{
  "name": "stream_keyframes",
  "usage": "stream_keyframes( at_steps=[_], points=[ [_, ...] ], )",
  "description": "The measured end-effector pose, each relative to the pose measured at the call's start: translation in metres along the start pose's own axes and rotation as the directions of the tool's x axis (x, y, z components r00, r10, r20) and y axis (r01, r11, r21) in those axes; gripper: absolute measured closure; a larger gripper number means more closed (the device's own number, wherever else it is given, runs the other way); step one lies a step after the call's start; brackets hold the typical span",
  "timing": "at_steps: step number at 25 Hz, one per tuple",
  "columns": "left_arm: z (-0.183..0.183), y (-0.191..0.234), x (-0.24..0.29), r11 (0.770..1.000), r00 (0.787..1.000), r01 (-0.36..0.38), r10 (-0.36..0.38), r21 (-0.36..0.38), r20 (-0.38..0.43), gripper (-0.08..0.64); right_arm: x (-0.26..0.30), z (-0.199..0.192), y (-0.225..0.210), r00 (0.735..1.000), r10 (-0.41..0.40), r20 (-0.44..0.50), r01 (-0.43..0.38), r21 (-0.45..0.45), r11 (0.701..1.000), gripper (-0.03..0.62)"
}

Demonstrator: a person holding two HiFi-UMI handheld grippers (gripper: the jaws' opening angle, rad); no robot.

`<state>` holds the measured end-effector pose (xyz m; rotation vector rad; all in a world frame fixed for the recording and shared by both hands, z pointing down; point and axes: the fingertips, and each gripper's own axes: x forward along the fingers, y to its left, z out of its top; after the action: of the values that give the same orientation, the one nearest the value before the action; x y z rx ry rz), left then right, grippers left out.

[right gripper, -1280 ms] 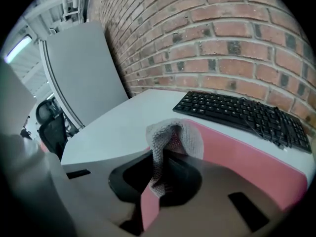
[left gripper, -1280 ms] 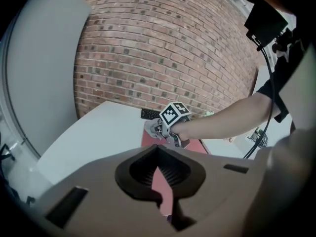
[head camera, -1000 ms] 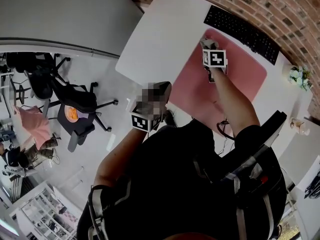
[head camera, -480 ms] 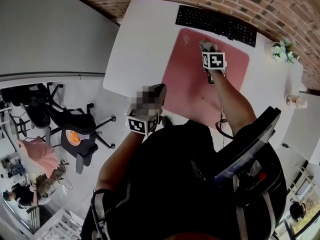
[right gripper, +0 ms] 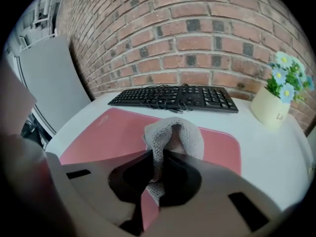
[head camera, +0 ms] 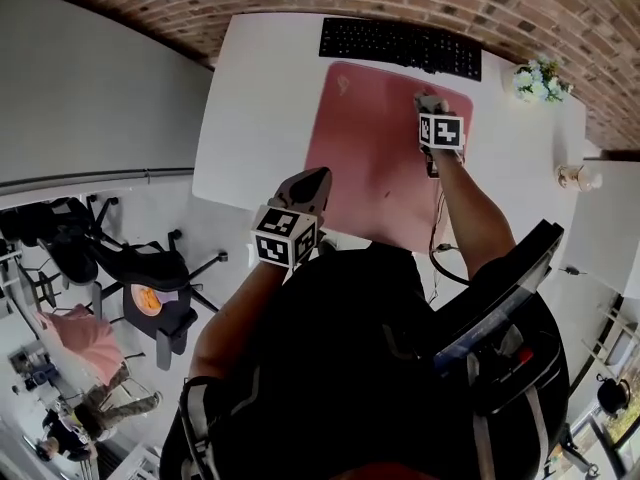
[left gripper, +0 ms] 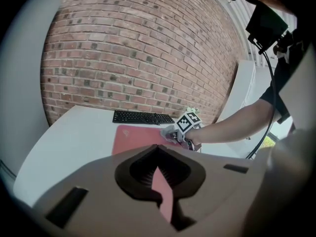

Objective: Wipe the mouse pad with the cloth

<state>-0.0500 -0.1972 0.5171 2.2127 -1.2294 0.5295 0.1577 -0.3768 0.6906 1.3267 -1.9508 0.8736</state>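
A pink mouse pad lies on the white desk, just in front of a black keyboard. My right gripper is shut on a grey knitted cloth and presses it onto the pad's far right part, near the keyboard. In the right gripper view the cloth bulges out past the jaws over the mouse pad. My left gripper hangs shut and holds nothing, at the desk's near edge by the pad's near left corner. From the left gripper view, the cloth and mouse pad lie ahead.
A small pot of flowers stands at the desk's far right, also in the right gripper view as the pot. A small pale object sits on the right side. A brick wall backs the desk. Office chairs stand on the floor to the left.
My right gripper has slid the cloth rightward along the pad's far edge, from its left part to its right part. The head camera has swung round. The left gripper has stayed put.
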Motion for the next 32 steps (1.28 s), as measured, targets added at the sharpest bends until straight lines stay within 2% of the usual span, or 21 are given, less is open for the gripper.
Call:
stream_keyframes(
  at_steps=[8, 16, 20, 22, 26, 29, 32],
  points=[
    [0.004, -0.012, 0.013, 0.999, 0.999, 0.042, -0.042, 0.030, -0.005, 0.555, -0.020, -0.014, -0.049, 0.997, -0.075, 0.007, 0.074, 0.080, 0.994, 0.562],
    [0.004, -0.018, 0.015, 0.998, 0.998, 0.062, -0.062, 0.030, -0.002, 0.555, -0.044, -0.033, -0.100, 0.983, -0.180, -0.018, 0.181, 0.139, 0.974, 0.561],
    [0.003, -0.019, 0.013, 0.998, 0.998, 0.061, -0.061, 0.023, 0.003, 0.555, -0.055, -0.032, -0.108, 0.969, -0.246, -0.038, 0.248, 0.096, 0.964, 0.563],
    [0.002, -0.015, 0.013, 0.999, 0.999, 0.052, -0.052, 0.006, 0.007, 0.555, -0.052, -0.008, -0.086, 0.978, -0.209, 0.010, 0.208, 0.064, 0.976, 0.563],
    [-0.002, -0.009, 0.008, 1.000, 1.000, 0.022, -0.022, -0.018, 0.011, 0.555, -0.031, 0.060, 0.010, 0.993, -0.004, 0.121, 0.007, -0.023, 1.000, 0.563],
    [-0.010, 0.001, -0.003, 0.998, 1.000, -0.030, 0.030, -0.050, 0.005, 0.555, -0.003, 0.092, 0.092, 0.981, 0.144, 0.126, -0.133, -0.096, 0.986, 0.563],
    [-0.023, 0.019, -0.021, 0.992, 0.995, -0.096, 0.094, -0.083, -0.027, 0.555, 0.035, 0.102, 0.156, 0.971, 0.220, 0.089, -0.208, -0.128, 0.970, 0.562]
  ],
)
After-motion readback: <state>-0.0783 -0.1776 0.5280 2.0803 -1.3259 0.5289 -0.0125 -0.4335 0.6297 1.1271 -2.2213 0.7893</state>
